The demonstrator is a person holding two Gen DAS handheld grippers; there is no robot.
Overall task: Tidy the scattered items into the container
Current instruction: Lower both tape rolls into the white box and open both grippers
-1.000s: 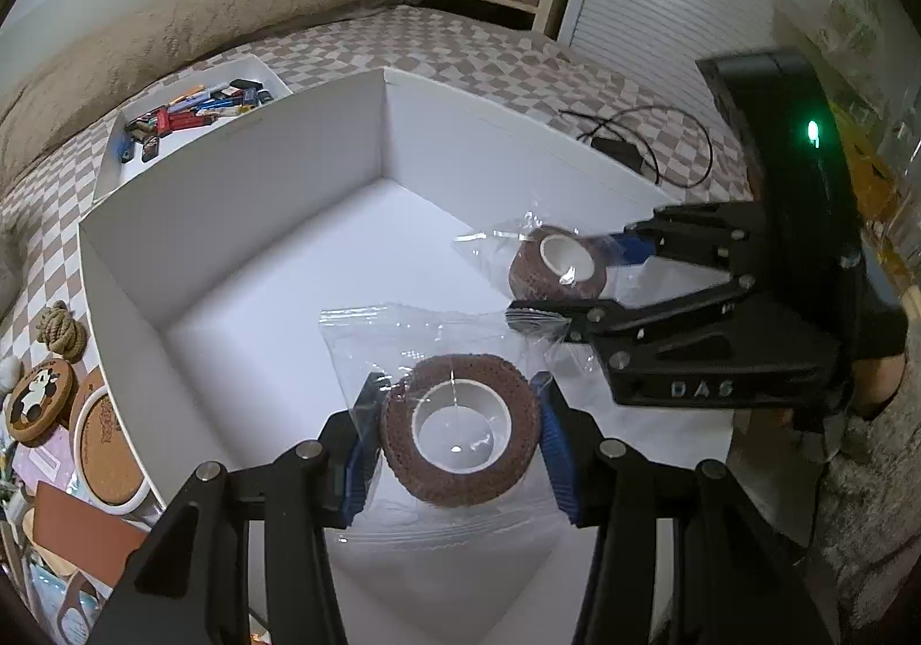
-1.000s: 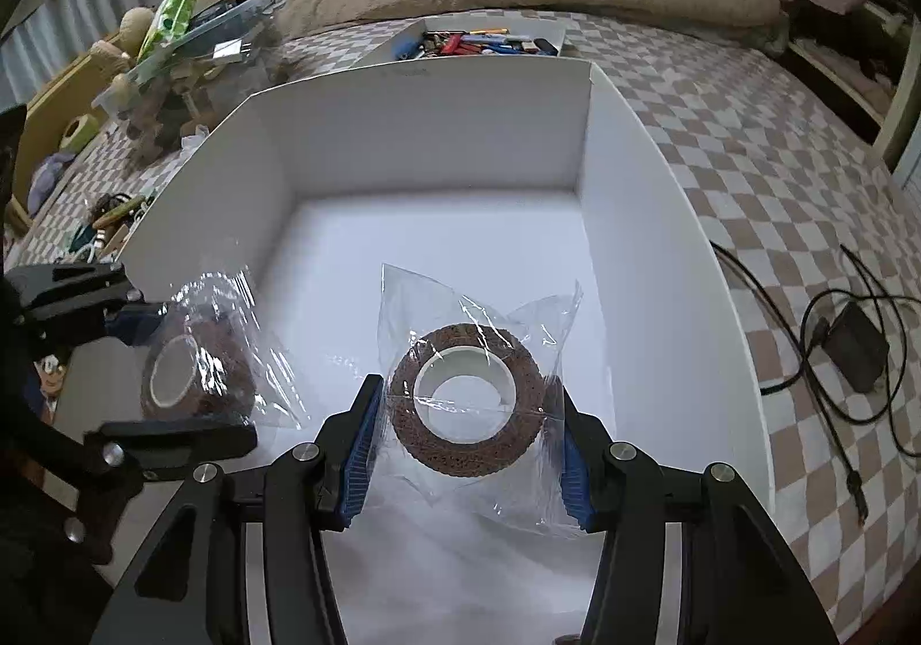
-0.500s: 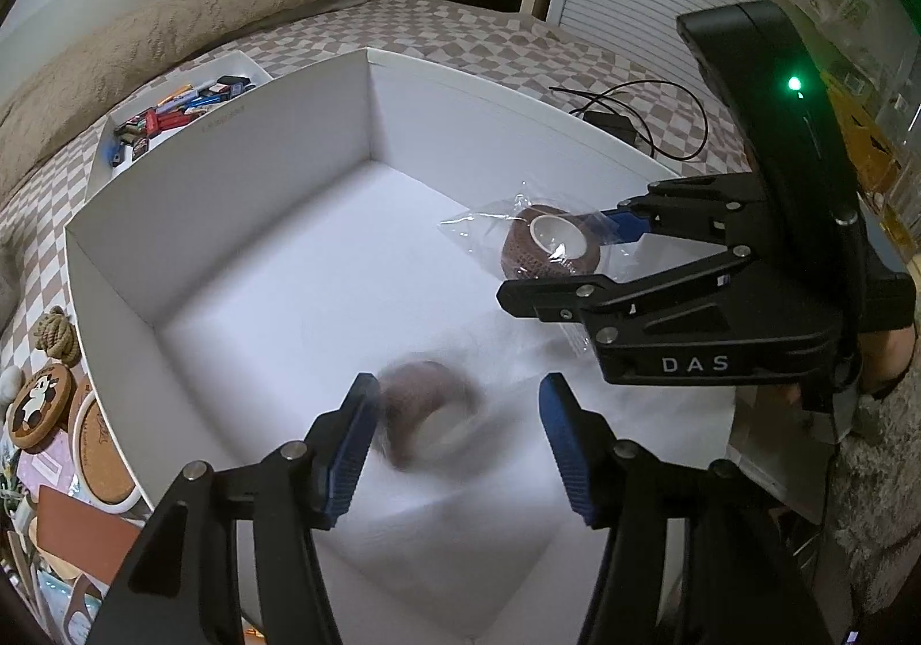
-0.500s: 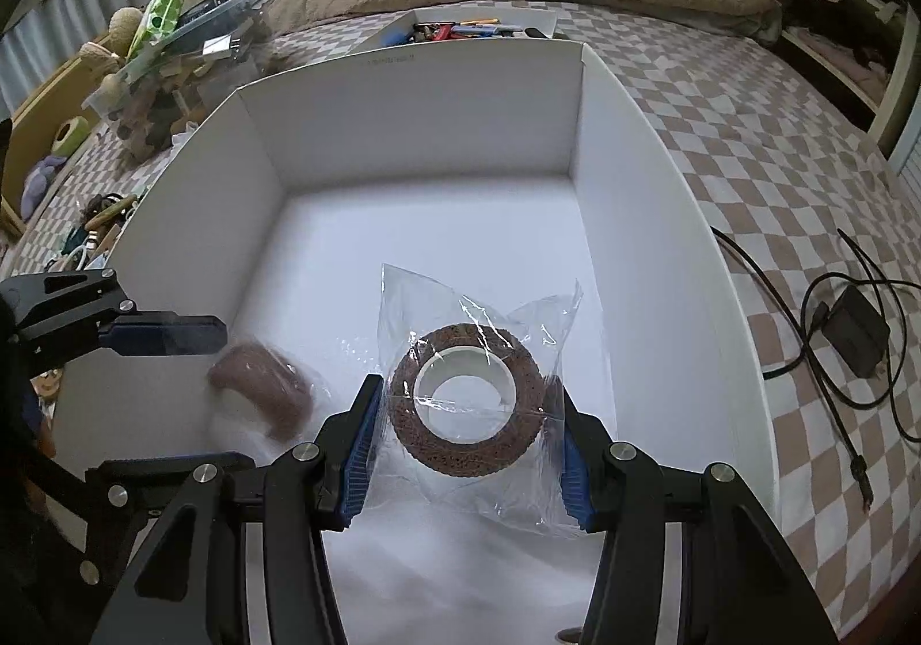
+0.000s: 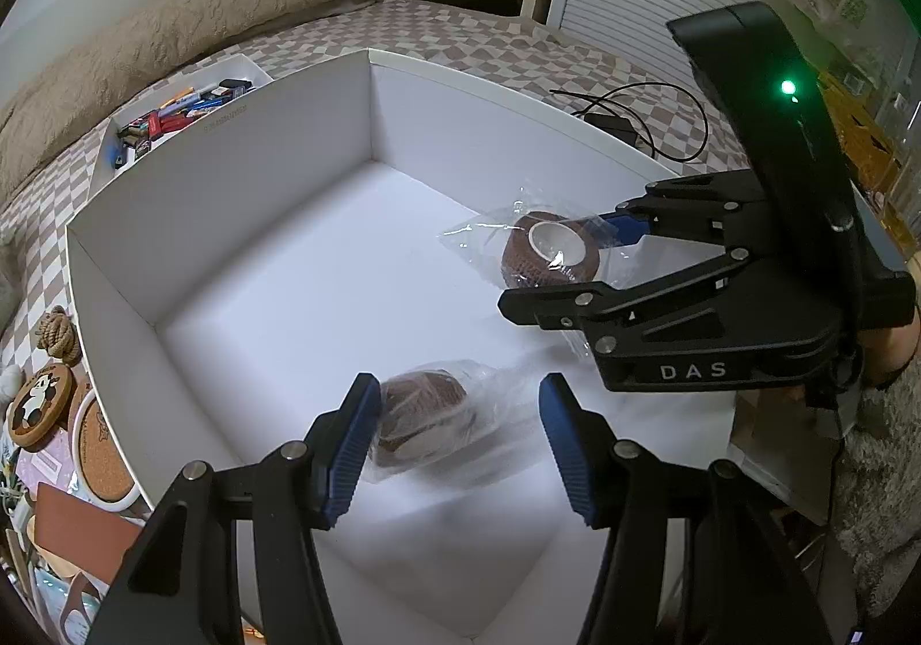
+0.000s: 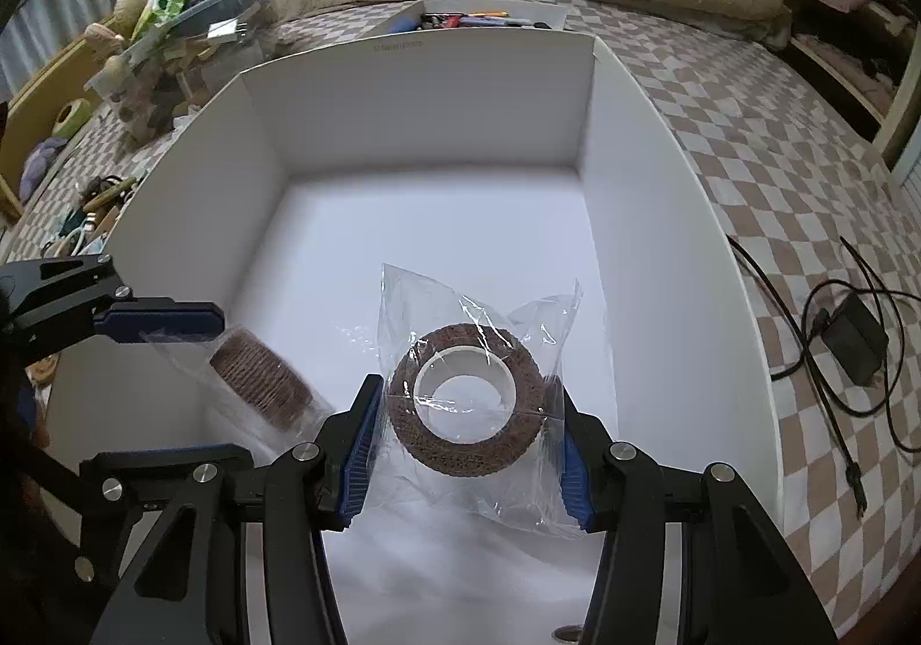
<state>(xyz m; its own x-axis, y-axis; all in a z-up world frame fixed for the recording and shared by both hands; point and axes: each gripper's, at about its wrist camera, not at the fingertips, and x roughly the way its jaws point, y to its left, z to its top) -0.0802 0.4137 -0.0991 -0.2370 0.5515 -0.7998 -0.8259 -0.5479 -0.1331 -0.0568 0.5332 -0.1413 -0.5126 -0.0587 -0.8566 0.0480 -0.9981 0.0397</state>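
A large white box (image 5: 230, 115) (image 6: 420, 115) stands open on the checkered bedcover. My left gripper (image 5: 459, 386) (image 6: 233, 389) hovers over its near corner, open, pads apart from everything. Below the left gripper a brown tape roll in a clear bag (image 5: 423, 412) (image 6: 259, 377) looks blurred, low in the box by its floor. My right gripper (image 6: 467, 392) (image 5: 552, 265) is shut on a second bagged brown roll (image 6: 466, 449) (image 5: 535, 265), held above the box floor with its white core facing up.
A small white tray of pens (image 5: 178, 115) (image 6: 478, 19) sits behind the box. Cork coasters (image 5: 40, 403) and clutter (image 6: 172, 41) lie to the left. A black cable and adapter (image 6: 852, 334) lie right of the box. A person's hand holds the right gripper.
The left gripper's jaws opened and its bagged roll dropped out towards the box floor. The right gripper kept its grip and stayed put.
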